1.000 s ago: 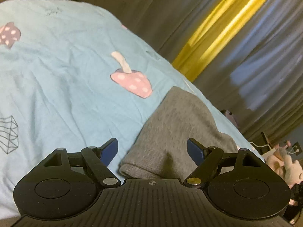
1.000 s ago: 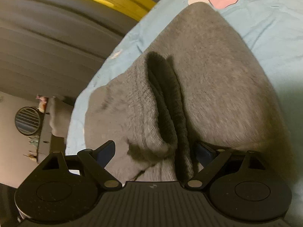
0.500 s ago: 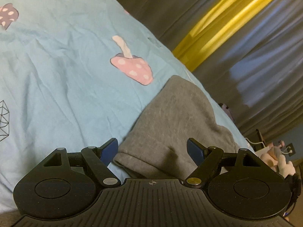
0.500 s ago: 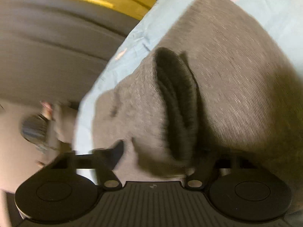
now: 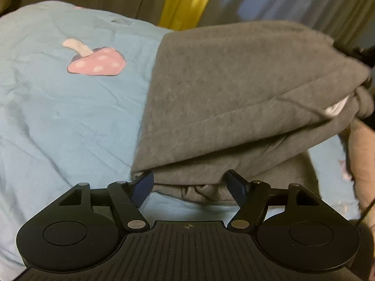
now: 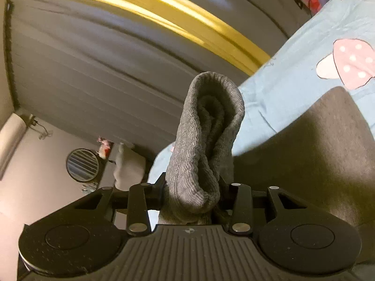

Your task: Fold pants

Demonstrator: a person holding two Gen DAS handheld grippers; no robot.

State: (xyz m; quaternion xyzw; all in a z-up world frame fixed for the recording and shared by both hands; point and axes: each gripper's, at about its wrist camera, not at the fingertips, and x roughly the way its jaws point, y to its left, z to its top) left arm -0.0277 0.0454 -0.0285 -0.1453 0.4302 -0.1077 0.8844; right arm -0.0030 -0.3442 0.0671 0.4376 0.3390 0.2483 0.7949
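Grey pants (image 5: 222, 89) lie folded on a light blue bed sheet (image 5: 70, 117) with a pink mushroom print (image 5: 96, 63). Their right side is raised off the bed. My left gripper (image 5: 189, 182) sits at the near folded edge, its jaws closing with the fabric edge between the blue pads, which are not pressing on it. In the right wrist view my right gripper (image 6: 192, 187) is still closing and is clamped on the ribbed waistband (image 6: 206, 121), which stands up out of the jaws above the bed. The rest of the pants (image 6: 304, 152) hangs to the right.
Grey and yellow curtains (image 6: 117, 58) hang behind the bed. A round grille object (image 6: 82, 165) and small items stand by the wall at the left. A person's hand (image 5: 363, 152) is at the right edge. The sheet (image 6: 293, 70) spreads to the left of the pants.
My right gripper closed on the waistband and rose with it off the bed. The left gripper rolled, came up to the pants' near edge, and its jaws narrowed.
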